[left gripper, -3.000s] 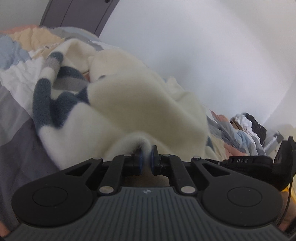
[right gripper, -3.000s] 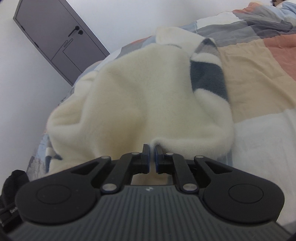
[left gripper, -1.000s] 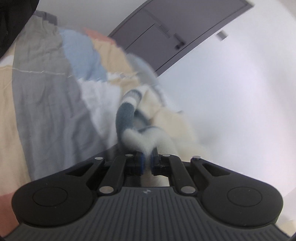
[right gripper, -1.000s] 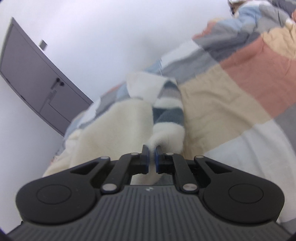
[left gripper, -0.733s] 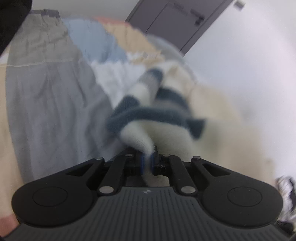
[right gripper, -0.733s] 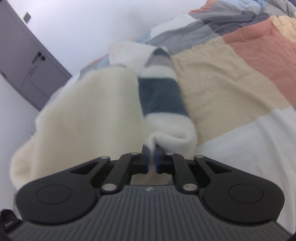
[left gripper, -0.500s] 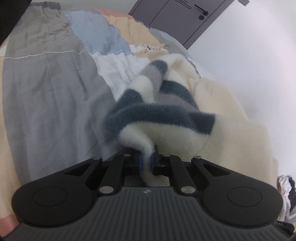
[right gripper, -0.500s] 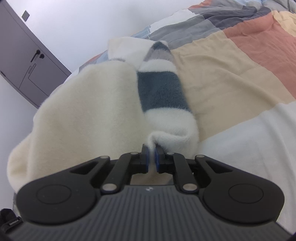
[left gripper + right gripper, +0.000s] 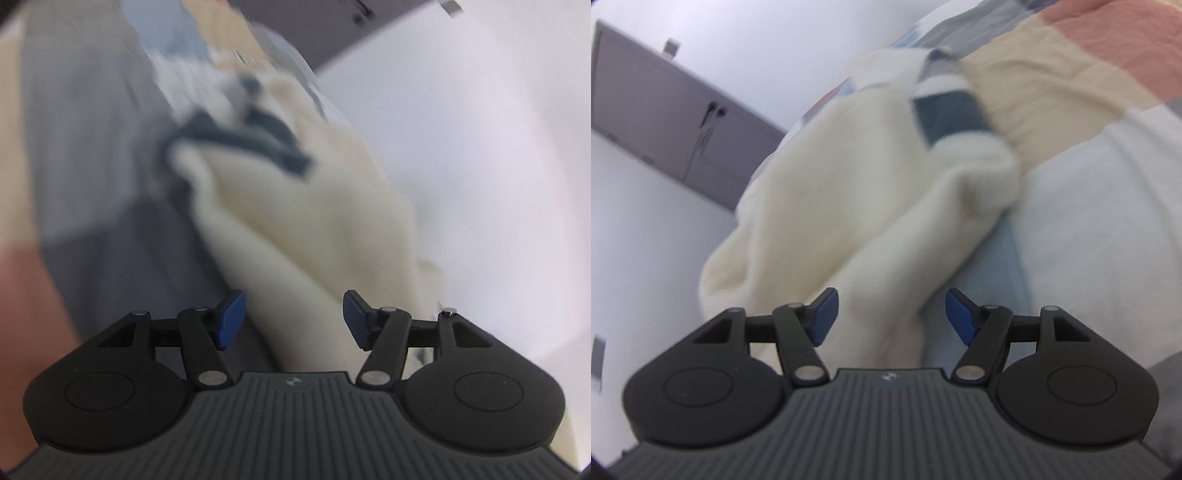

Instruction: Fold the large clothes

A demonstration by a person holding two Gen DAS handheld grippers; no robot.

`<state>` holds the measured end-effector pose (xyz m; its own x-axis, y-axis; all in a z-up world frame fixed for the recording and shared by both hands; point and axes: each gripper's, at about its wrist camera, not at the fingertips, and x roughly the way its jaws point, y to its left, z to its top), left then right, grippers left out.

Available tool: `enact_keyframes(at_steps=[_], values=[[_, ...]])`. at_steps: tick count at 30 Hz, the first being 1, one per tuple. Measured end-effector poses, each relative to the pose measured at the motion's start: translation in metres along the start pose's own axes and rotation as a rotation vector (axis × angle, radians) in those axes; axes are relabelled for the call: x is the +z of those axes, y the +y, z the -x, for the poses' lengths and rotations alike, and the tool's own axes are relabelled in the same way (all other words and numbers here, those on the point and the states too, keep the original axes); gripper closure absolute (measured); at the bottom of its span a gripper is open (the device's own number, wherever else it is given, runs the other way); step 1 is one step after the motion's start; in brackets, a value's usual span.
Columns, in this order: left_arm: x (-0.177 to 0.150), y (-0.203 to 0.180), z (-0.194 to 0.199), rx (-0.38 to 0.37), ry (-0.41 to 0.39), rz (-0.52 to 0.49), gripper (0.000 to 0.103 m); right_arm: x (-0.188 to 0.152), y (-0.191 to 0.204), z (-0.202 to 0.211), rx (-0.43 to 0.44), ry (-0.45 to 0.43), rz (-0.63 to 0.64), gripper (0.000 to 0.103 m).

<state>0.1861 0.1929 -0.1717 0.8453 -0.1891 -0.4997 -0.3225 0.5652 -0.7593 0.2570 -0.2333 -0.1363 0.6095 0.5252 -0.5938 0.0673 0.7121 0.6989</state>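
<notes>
A cream fleece garment (image 9: 314,221) with dark blue and grey stripes (image 9: 258,140) lies folded on the patchwork bed cover. My left gripper (image 9: 293,317) has its jaws opening; cream fabric lies between the blue pads (image 9: 231,317) without being pressed. The picture is blurred. In the right wrist view the same garment (image 9: 842,206) stretches away from me, with its striped sleeve (image 9: 949,110) at the far right. My right gripper (image 9: 892,315) also has its jaws opening, and a fold of the fleece lies loose between its pads (image 9: 960,319).
The bed cover (image 9: 1071,74) has beige, pink, white and grey patches (image 9: 81,155). A white wall (image 9: 480,147) runs along the garment's far side. A grey door (image 9: 665,129) with a dark handle stands beyond the bed.
Both grippers were shut on the fleece's edge and now stand apart, letting the cloth go. The garment has dropped onto the bed. Both views have swung and blurred.
</notes>
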Motion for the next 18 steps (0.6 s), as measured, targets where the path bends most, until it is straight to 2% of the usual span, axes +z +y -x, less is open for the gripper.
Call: enact_keyframes(at_steps=[2, 5, 6, 7, 9, 10, 12, 13, 16, 18], values=[[-0.007, 0.000, -0.016, -0.027, 0.047, 0.026, 0.039, -0.003, 0.006, -0.006, 0.006, 0.015, 0.023, 0.036], [-0.012, 0.006, -0.039, -0.051, 0.092, 0.072, 0.040, -0.004, 0.006, -0.019, -0.030, 0.026, 0.030, 0.036], [-0.012, 0.007, -0.044, -0.055, 0.102, 0.077, 0.043, -0.004, 0.004, -0.023, -0.037, 0.028, 0.023, 0.036], [-0.011, 0.006, -0.048, -0.069, 0.103, 0.075, 0.052, -0.003, 0.003, -0.029, -0.041, 0.034, 0.013, 0.037], [-0.007, 0.002, -0.054, -0.075, 0.101, 0.059, 0.059, -0.002, 0.000, -0.038, -0.031, 0.038, -0.005, 0.044], [-0.005, 0.001, -0.057, -0.078, 0.099, 0.051, 0.068, -0.001, 0.001, -0.044, -0.029, 0.042, -0.002, 0.047], [-0.003, 0.000, -0.057, -0.081, 0.091, 0.046, 0.083, 0.005, 0.001, -0.051, -0.021, 0.041, 0.002, 0.060], [-0.002, -0.001, -0.052, -0.097, 0.083, 0.054, 0.088, 0.007, 0.000, -0.052, -0.018, 0.034, 0.000, 0.070], [-0.004, -0.009, -0.029, -0.160, 0.038, 0.047, 0.091, 0.009, -0.001, -0.039, 0.035, 0.002, -0.015, 0.083], [-0.006, -0.020, -0.010, -0.208, -0.001, 0.027, 0.092, 0.007, 0.007, -0.018, 0.107, -0.043, 0.007, 0.085]])
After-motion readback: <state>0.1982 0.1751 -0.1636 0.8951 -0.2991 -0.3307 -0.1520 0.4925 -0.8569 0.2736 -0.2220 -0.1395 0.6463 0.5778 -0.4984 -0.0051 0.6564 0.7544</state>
